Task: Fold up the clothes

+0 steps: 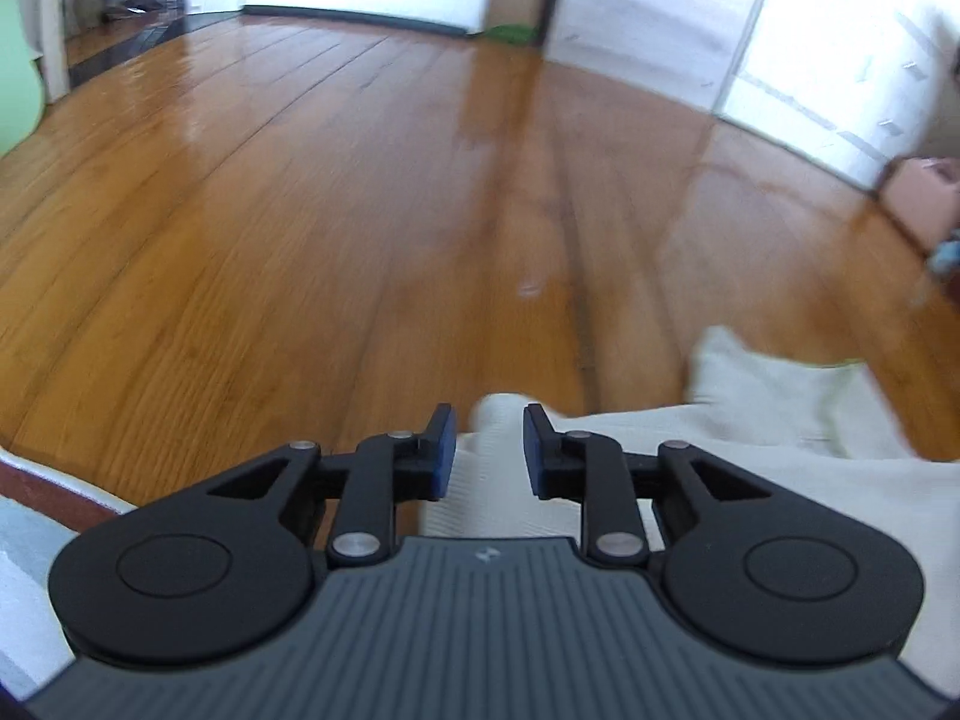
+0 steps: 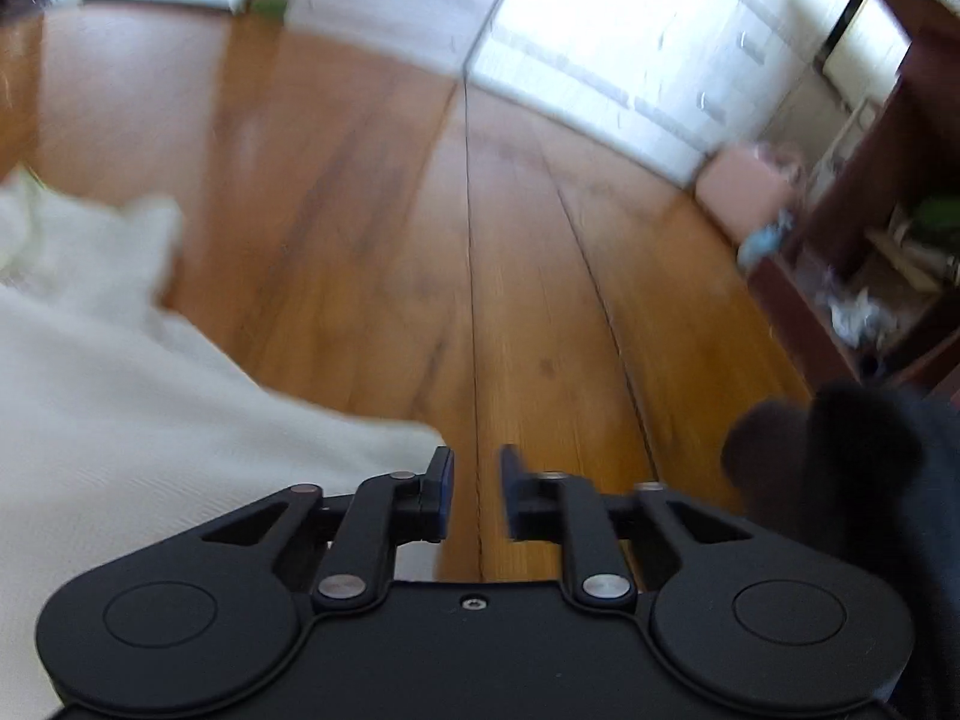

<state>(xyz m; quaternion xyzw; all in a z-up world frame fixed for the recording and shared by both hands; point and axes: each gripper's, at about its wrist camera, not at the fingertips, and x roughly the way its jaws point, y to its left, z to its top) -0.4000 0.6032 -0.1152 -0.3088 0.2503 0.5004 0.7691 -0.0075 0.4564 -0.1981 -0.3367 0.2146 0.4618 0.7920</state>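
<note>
Left wrist: left tool (image 1: 489, 450) narrowly parted around cream garment (image 1: 780, 480); right tool (image 2: 477, 492) narrowly parted, empty.

Left gripper (image 1: 489, 450) with blue-padded jaws apart, cream ribbed garment (image 1: 750, 468) bunched between them without pad contact, spreading right across glossy wooden floor (image 1: 300, 210), pink box (image 1: 921, 195) at far right, bright white doors (image 1: 648, 6) beyond.

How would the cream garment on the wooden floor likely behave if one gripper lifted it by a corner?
The cream garment lies in soft bunches and folds, so it would probably droop rather than hold shape. Its ribbed-looking weave near the left gripper suggests decent grip for the pads. On the glossy wooden floor it would likely slide easily if pushed.
</note>
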